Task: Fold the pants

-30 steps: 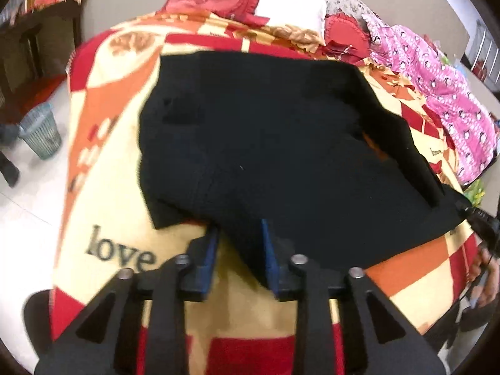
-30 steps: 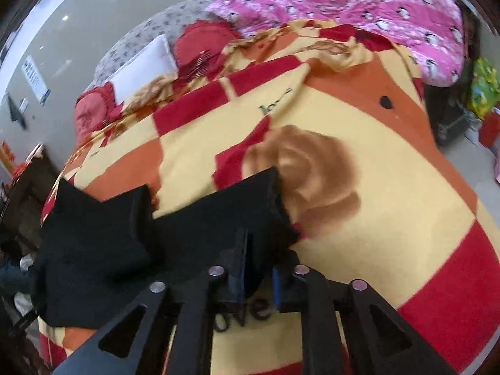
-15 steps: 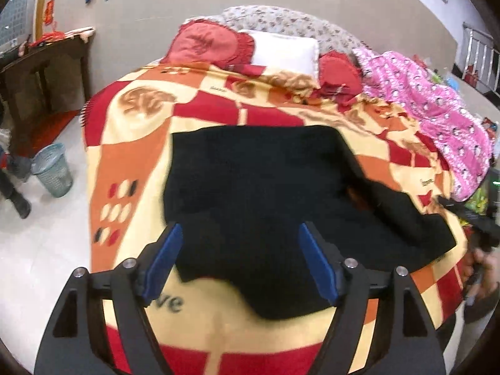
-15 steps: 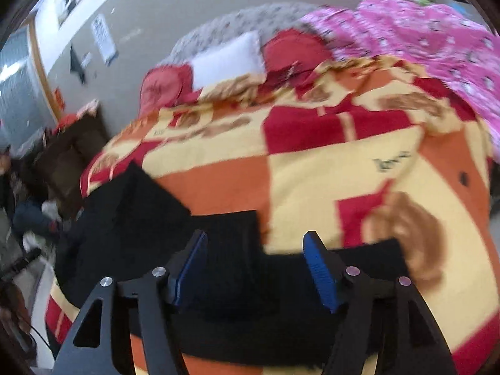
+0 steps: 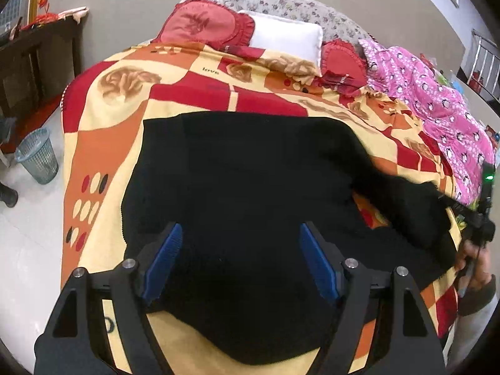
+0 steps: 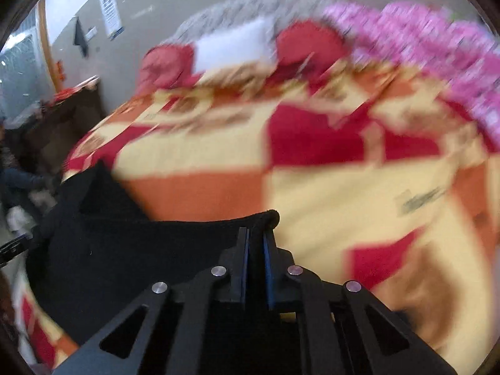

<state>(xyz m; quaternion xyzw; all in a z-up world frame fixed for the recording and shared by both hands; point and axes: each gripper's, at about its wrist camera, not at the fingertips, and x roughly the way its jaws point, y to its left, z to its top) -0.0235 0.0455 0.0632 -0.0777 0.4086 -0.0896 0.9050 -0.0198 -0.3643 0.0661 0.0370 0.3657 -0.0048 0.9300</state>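
The black pants [image 5: 243, 187] lie spread on the patterned blanket [image 5: 103, 143] on the bed. My left gripper [image 5: 239, 250] is open wide and empty, hovering over the near part of the pants. My right gripper [image 6: 256, 237] is shut on a black edge of the pants [image 6: 156, 250] and holds it above the blanket [image 6: 328, 187]. The right gripper also shows at the right edge of the left wrist view [image 5: 478, 222], at the pants' right end. The right wrist view is blurred by motion.
Red cushions [image 5: 203, 25], a white pillow [image 5: 284, 37] and a pink quilt [image 5: 437, 100] lie at the bed's far and right sides. A wastebasket [image 5: 37, 156] and a dark wooden table [image 5: 34, 56] stand on the floor to the left.
My left gripper let go of the pants, opened wide and stays open over them. My right gripper opened half a second ago and is now shut on the pants' edge, moving.
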